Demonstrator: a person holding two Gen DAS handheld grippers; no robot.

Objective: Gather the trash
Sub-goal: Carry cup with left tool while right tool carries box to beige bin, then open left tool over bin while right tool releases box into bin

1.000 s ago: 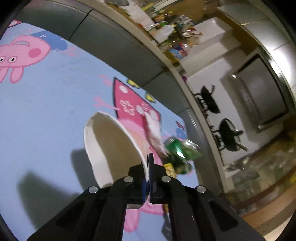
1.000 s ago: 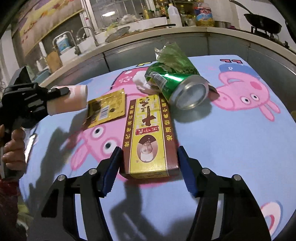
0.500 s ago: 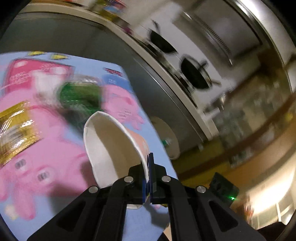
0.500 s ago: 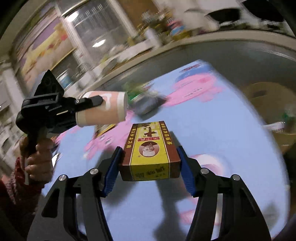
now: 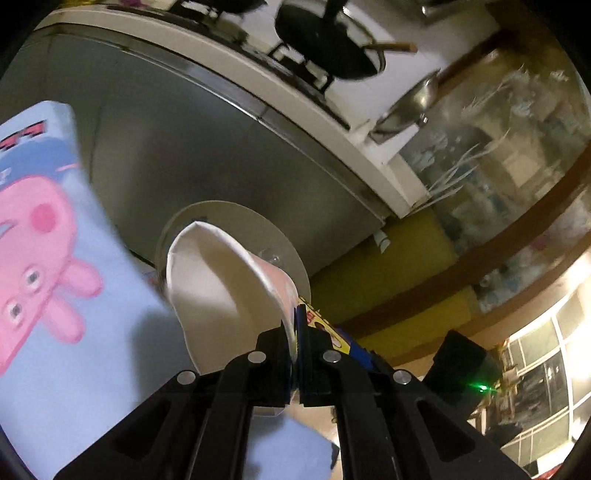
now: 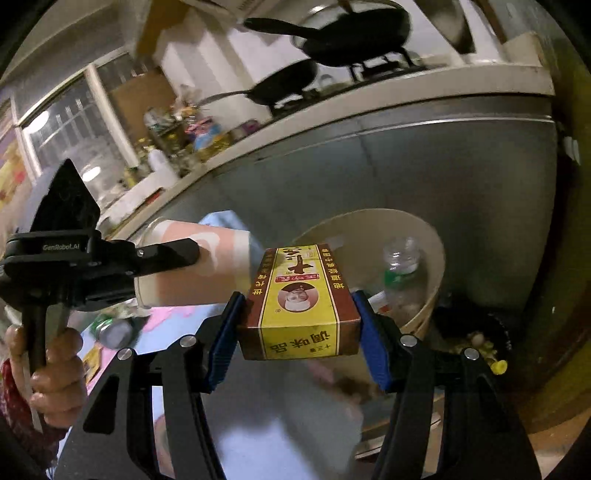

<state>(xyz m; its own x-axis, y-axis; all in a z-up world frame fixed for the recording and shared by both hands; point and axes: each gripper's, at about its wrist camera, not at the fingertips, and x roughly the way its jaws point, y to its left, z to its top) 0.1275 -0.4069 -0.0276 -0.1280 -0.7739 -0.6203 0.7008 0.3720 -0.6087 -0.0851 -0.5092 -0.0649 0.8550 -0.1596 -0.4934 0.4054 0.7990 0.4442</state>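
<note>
Above the bin (image 6: pixel 432 236), right gripper (image 6: pixel 299 317) clamps the box (image 6: pixel 301 295), left gripper (image 5: pixel 296 325) pinches the cup's (image 5: pixel 218 273) wall

Left wrist view close behind its jaws, tilted, facing past the tabletop (image 5: pixel 55 332) edge toward the bin (image 5: pixel 291 258) and stove, right wrist view close behind its jaws, facing the bin (image 6: pixel 432 266) from nearer, both sharing the bin, paper cup (image 5: pixel 221 280) and stove pans (image 6: pixel 354 33)

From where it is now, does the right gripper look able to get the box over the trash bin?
Probably yes. The right gripper, shut on the seasoning box, faces the open bin with nothing between them. The left gripper with its paper cup is off to the side.
</note>
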